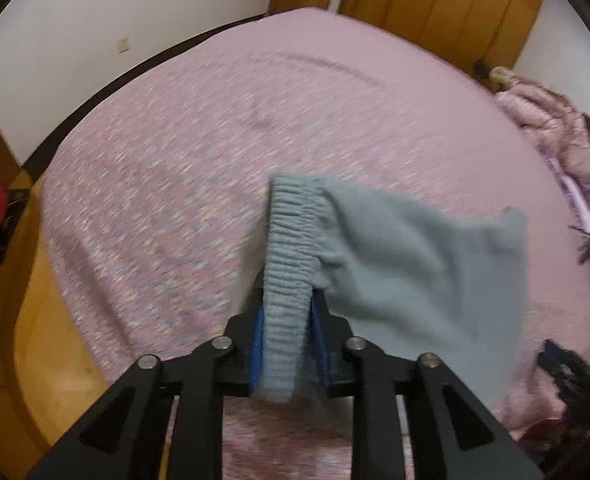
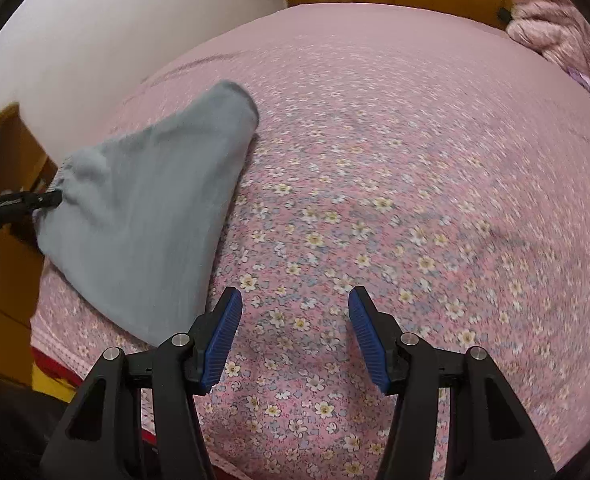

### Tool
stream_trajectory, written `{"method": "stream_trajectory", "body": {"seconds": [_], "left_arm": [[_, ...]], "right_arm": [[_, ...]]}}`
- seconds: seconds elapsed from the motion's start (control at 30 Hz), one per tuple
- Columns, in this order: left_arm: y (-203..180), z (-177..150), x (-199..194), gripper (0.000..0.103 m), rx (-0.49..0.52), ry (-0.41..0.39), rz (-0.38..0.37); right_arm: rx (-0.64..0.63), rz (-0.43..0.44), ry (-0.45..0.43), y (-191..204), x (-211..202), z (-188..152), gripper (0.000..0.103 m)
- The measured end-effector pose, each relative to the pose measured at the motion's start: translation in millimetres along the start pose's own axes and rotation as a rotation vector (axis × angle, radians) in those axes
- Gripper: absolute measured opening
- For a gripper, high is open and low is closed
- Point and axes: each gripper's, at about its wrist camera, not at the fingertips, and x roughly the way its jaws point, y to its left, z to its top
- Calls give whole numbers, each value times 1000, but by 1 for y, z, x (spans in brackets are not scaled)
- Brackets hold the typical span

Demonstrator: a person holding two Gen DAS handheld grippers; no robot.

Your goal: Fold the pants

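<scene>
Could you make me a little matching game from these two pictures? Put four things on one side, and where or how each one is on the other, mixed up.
Things:
1. left claw
2. right claw
3. grey pants
4. pink quilt

States:
A. open, holding nothing, over the flowered bedsheet
B. bunched up at the bed's far right corner
C. shut on the ribbed waistband
D. hanging from one claw, lower end draped on the bed

Pairs: 1-C, 2-A, 3-D, 4-B
</scene>
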Motion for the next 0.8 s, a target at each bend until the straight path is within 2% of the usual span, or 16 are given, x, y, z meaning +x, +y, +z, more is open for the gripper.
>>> {"method": "stream_trajectory", "body": {"seconds": [0.03,0.13,0.23,0.37,0.47,0.53,0.63,0.7,0.8], "left_arm": [[3,-2,1,36,1,2,18],[6,-7,-7,45,18,-14,46],[5,-11,-27,46,15,-43,45],[-16,-9,-61,46,63,-129,61],[-30,-1,-73,46,86,-189,2],[-40,10,-64,42,98,-192,-31],[-52,23,-34,25,110,-144,-42],[-52,31,-12,25,108,-115,-48],[-47,42,25,23,118,-56,39]], "right_arm": [[-18,-4,-1,2,2,1,58],[-68,-12,-17,14,2,14,58],[-87,26,-53,28,2,40,58],[-78,88,-84,41,8,72,58],[-91,136,-87,53,20,91,55],[-96,149,-75,60,27,104,45],[-84,152,-52,66,45,119,41],[-76,138,-41,67,60,126,41],[-86,87,-6,66,92,136,40]]}}
